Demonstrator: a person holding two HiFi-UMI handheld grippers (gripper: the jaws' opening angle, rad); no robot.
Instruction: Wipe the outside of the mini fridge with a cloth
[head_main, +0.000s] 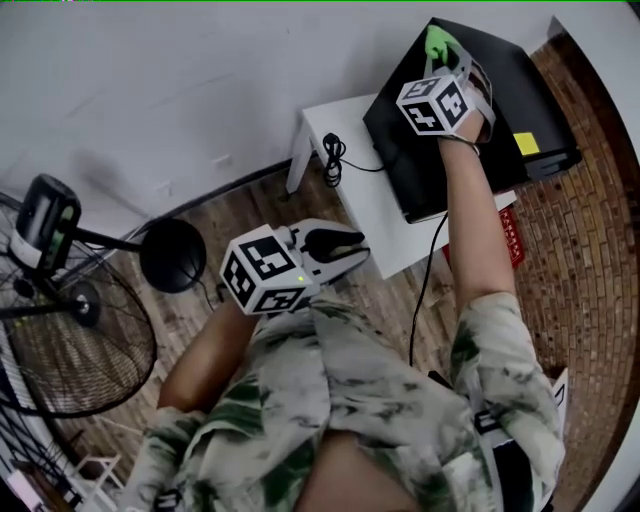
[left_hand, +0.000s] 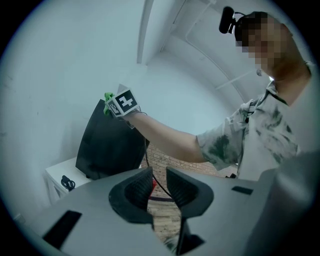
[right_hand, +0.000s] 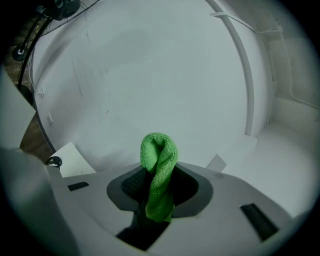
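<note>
The black mini fridge (head_main: 480, 110) stands on a low white table (head_main: 340, 140) against the wall. My right gripper (head_main: 445, 55) is over the fridge's far top corner, shut on a green cloth (head_main: 438, 40). In the right gripper view the cloth (right_hand: 159, 170) sticks up, rolled, between the jaws of the right gripper (right_hand: 160, 176), with only white wall behind. My left gripper (head_main: 350, 250) hangs near the person's chest, away from the fridge. In its own view the left gripper (left_hand: 159, 180) has its jaws almost together, holding nothing, and the fridge (left_hand: 107, 145) is far off.
A coiled black cable (head_main: 332, 155) lies on the table left of the fridge, and another cable hangs off the table's front edge. A standing fan (head_main: 60, 330) is at the left on the brick floor. A red item (head_main: 510, 235) sits under the table's right end.
</note>
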